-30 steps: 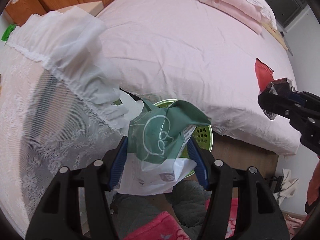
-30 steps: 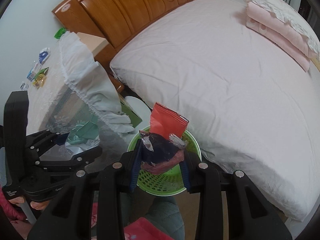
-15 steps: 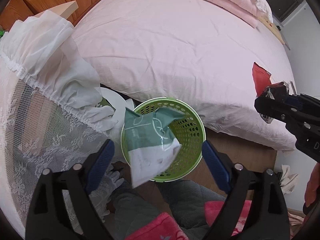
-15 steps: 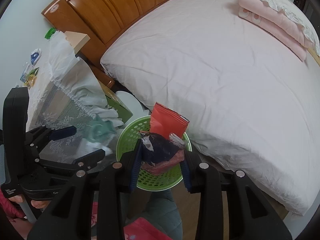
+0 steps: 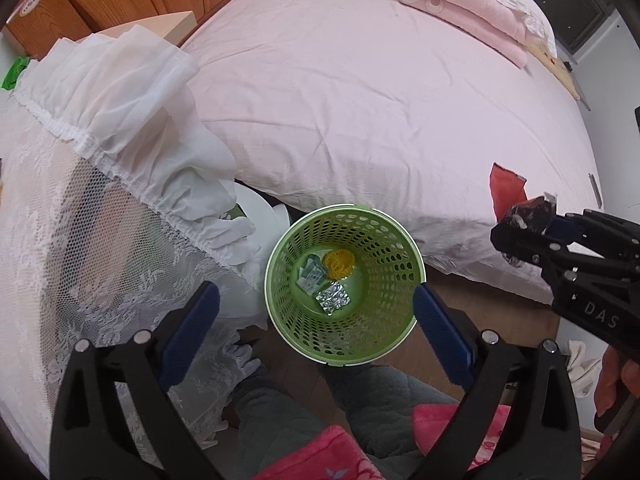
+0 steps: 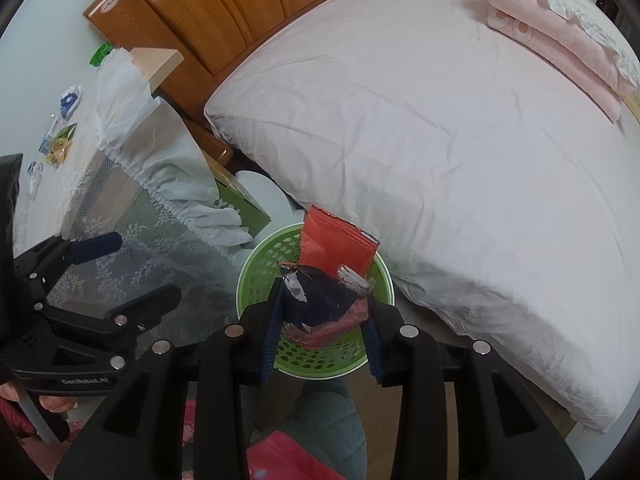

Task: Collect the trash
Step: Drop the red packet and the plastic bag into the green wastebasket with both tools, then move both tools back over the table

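Note:
A green perforated bin [image 5: 344,286] stands on the floor beside the bed. In its bottom lie a green-white wrapper [image 5: 311,278], a yellow piece [image 5: 339,264] and a silver blister pack [image 5: 333,298]. My left gripper [image 5: 316,320] is open and empty right above the bin; it also shows in the right wrist view [image 6: 132,268]. My right gripper [image 6: 322,320] is shut on a crumpled red and dark wrapper [image 6: 326,276], held over the bin [image 6: 256,272]. In the left wrist view the right gripper [image 5: 524,228] and its wrapper [image 5: 506,192] are to the right of the bin.
A pink-sheeted bed [image 5: 380,92] with folded pink bedding [image 5: 464,12] fills the back. A lace-covered table [image 5: 60,240] is on the left, with small litter [image 6: 60,140] on top. A wooden headboard [image 6: 224,12] and my legs [image 5: 360,408] are nearby.
My left gripper opened and let go of the green-white wrapper, which fell into the bin. My right gripper kept hold of its wrapper and moved over the bin.

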Demonstrator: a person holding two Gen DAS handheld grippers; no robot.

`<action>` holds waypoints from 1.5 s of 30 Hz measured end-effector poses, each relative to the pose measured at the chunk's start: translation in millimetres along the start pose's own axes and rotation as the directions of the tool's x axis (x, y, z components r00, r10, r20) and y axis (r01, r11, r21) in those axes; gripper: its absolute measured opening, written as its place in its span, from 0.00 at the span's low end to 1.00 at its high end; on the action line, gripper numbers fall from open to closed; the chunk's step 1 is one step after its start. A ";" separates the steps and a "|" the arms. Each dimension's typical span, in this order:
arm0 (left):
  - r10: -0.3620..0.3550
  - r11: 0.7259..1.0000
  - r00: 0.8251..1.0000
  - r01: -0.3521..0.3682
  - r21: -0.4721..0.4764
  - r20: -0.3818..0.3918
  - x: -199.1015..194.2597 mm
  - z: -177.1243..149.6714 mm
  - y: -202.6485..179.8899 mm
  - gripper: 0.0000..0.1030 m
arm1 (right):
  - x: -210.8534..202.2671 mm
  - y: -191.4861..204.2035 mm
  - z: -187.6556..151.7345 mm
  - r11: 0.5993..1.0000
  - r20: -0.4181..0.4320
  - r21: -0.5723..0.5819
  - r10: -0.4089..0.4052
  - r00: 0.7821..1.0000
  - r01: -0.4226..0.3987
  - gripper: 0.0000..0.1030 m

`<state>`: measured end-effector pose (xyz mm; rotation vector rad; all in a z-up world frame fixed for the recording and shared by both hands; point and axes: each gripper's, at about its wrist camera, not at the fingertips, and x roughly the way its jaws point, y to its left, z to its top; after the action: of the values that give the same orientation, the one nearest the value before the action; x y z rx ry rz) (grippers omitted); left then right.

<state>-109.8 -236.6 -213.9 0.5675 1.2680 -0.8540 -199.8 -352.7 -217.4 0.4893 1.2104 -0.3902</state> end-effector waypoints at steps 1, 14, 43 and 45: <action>0.006 1.000 1.000 -0.006 -0.004 0.005 -1.6 -0.2 2.1 0.90 | 4.3 2.6 -1.3 1.000 -0.013 -0.008 0.000 1.000 0.000 0.36; 0.025 0.997 1.000 -0.025 -0.067 -0.003 -5.1 -12.0 24.0 0.90 | 47.3 21.3 -20.8 0.998 -0.122 -0.044 -0.052 0.991 0.047 0.79; 0.376 0.798 0.902 -0.201 -0.568 0.209 -167.9 -62.7 240.5 0.93 | -33.6 201.0 98.0 0.934 0.161 -0.352 0.129 0.978 -0.066 0.95; 0.383 0.778 0.902 -0.197 -0.597 0.202 -170.8 -73.3 257.0 0.93 | -30.3 226.4 102.4 0.916 0.147 -0.392 0.153 0.977 -0.085 0.95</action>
<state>43.9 10.1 -86.9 0.1289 1.0299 -0.2535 -7.8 -220.0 -126.9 0.1824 1.0460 -0.0816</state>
